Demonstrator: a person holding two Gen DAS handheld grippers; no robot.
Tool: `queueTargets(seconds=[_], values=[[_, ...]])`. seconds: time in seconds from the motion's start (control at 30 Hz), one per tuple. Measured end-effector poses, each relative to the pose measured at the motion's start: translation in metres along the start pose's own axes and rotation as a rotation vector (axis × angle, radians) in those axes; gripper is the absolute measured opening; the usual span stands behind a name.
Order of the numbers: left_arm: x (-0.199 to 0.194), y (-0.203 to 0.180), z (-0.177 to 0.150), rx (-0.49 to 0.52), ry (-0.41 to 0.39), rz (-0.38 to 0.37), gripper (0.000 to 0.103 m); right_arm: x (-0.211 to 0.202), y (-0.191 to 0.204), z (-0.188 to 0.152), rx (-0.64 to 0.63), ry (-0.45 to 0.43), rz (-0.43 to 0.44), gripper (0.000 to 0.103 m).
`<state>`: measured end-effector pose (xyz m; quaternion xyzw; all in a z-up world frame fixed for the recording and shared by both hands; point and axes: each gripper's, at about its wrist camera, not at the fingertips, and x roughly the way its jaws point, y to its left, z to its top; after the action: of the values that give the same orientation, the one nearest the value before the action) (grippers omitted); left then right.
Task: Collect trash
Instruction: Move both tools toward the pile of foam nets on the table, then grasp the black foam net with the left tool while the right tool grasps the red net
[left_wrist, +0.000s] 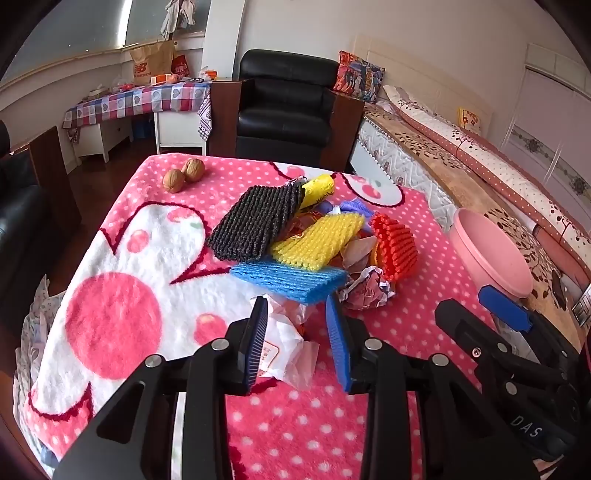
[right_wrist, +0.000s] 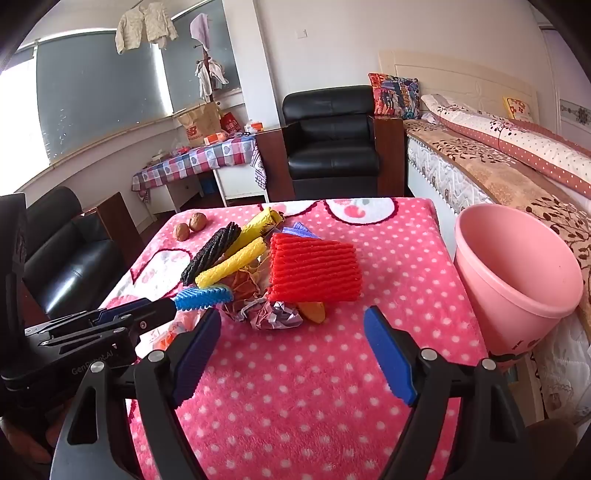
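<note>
A heap of trash lies on the pink dotted blanket (left_wrist: 295, 424): black foam net (left_wrist: 255, 221), yellow foam net (left_wrist: 317, 240), blue foam net (left_wrist: 291, 278), red foam net (left_wrist: 397, 245), crumpled paper (left_wrist: 365, 290). My left gripper (left_wrist: 297, 310) is open, its jaws on either side of a white plastic wrapper (left_wrist: 282, 350) at the heap's near edge. My right gripper (right_wrist: 291, 321) is open and empty, just short of the crumpled paper (right_wrist: 273, 314) and the red net (right_wrist: 314, 269). The left gripper shows at the left of the right wrist view (right_wrist: 110, 321).
A pink bin (right_wrist: 517, 277) stands off the table's right edge, beside the bed (right_wrist: 498, 166). Two walnuts (left_wrist: 183, 174) lie at the far left of the blanket. A black armchair (left_wrist: 284, 110) stands behind the table, another (right_wrist: 66, 258) at the left.
</note>
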<state>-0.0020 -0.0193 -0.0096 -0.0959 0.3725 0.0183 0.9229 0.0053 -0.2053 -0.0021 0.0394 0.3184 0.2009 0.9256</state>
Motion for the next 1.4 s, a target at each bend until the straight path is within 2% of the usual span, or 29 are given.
queueTargets(seconds=[0.33, 0.57, 0.73, 0.9, 1.13, 1.4], values=[[-0.006, 0.013, 0.003, -0.034, -0.022, -0.005, 0.033, -0.002, 0.001, -0.001, 0.004, -0.005, -0.002, 0.079], [-0.012, 0.026, 0.002, -0.069, -0.028, -0.055, 0.033, -0.003, 0.002, -0.001, 0.006, -0.008, 0.001, 0.079], [-0.010, 0.020, -0.001, -0.048, -0.011, -0.082, 0.033, -0.002, 0.003, -0.003, 0.010, 0.000, 0.003, 0.079], [-0.006, 0.023, 0.003, -0.057, -0.009, -0.070, 0.033, -0.001, -0.001, -0.003, 0.017, 0.005, -0.005, 0.079], [-0.001, 0.034, 0.025, -0.070, -0.038, -0.039, 0.033, 0.004, -0.010, -0.002, 0.060, -0.005, 0.029, 0.078], [0.034, 0.026, 0.053, -0.023, -0.022, -0.011, 0.033, 0.012, -0.014, 0.000, 0.052, 0.022, 0.007, 0.075]])
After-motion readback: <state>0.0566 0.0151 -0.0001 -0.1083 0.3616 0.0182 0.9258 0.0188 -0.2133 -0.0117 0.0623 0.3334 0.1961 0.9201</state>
